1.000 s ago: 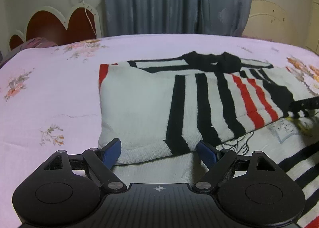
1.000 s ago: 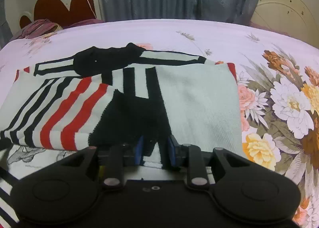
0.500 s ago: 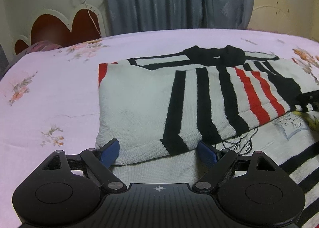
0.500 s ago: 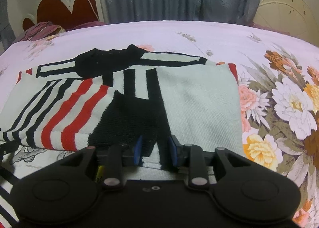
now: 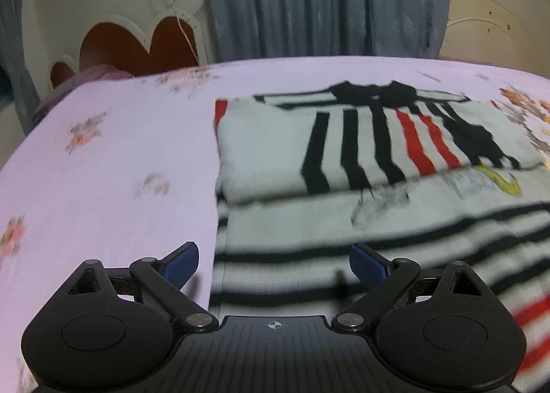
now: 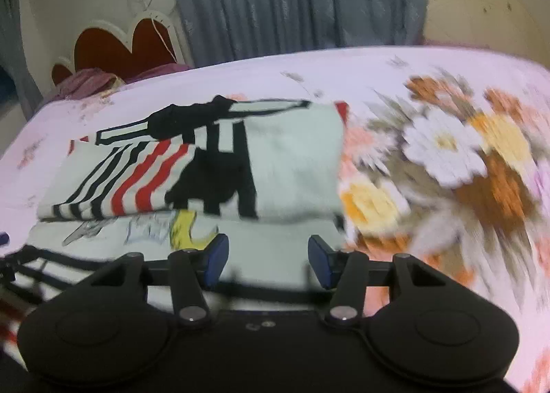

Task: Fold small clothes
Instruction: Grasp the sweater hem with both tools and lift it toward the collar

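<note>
A small white knit sweater (image 5: 268,142) with black and red stripes lies on the bed, both sleeves folded in over its chest. It also shows in the right wrist view (image 6: 295,166). Its lower body with a cartoon print (image 5: 378,207) spreads toward me. My left gripper (image 5: 274,264) is open and empty, above the sweater's near left edge. My right gripper (image 6: 268,260) is open and empty, above the sweater's near right part. Both views are blurred by motion.
The bed has a pink sheet (image 5: 103,169) with small flowers on the left and large flowers (image 6: 447,152) on the right. A red and white headboard (image 5: 137,42), a purple bundle (image 6: 86,83) and grey curtains (image 5: 309,1) stand behind.
My right gripper has opened and let go of the black sleeve cuff. Both grippers have drawn back toward the sweater's near hem. The folded sleeves stay in place.
</note>
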`<state>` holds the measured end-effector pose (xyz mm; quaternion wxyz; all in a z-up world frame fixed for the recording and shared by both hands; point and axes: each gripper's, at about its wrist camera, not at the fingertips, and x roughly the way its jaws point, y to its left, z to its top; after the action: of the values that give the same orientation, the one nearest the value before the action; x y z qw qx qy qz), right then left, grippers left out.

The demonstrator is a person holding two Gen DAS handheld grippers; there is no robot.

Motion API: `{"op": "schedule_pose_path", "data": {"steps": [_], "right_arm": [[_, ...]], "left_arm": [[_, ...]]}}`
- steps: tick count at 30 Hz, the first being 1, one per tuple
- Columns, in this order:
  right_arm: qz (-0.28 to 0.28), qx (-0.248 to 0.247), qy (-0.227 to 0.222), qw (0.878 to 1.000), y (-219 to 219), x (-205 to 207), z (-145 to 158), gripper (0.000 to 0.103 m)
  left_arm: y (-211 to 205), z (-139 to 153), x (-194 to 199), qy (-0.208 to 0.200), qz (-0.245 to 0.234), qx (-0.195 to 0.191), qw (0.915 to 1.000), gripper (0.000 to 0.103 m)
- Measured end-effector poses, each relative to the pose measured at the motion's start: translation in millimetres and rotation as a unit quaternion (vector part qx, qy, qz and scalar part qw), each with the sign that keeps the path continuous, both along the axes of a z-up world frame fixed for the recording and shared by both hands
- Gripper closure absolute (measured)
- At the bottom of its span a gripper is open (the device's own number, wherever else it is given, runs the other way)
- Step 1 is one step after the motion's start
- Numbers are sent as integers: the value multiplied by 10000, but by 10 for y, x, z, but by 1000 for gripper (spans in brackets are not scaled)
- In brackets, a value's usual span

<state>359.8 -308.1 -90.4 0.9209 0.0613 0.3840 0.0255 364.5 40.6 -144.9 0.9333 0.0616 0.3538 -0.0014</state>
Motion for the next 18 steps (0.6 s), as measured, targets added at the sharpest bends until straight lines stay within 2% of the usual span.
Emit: {"op": "schedule_pose_path", "data": {"steps": [4,6,8,10,14,18], "right_arm": [[-68,407,142,9990,-237,-402,-25,54],[-80,569,202,9981,-329,-614,-72,54],[-86,718,291,9970,-399,-819,-146,54],[-118,820,367,9959,-423,-981,-217,54],[-178,1235,524,9908,-477,-1316,-365,54],[-133,1804,535,9820,-473,-1600,-425,56]], "left_arm": [[157,-27,-389,168,29,-366,9992,12],[246,-82,-564,312,110,-553,9979,25],[338,-164,-726,511,249,-768,9954,34],[407,-210,-923,517,334,-1007,9930,34],[498,-264,-1217,619,348,-1593,9847,36],[560,-323,-1442,641,393,-2171,9733,45]]}}
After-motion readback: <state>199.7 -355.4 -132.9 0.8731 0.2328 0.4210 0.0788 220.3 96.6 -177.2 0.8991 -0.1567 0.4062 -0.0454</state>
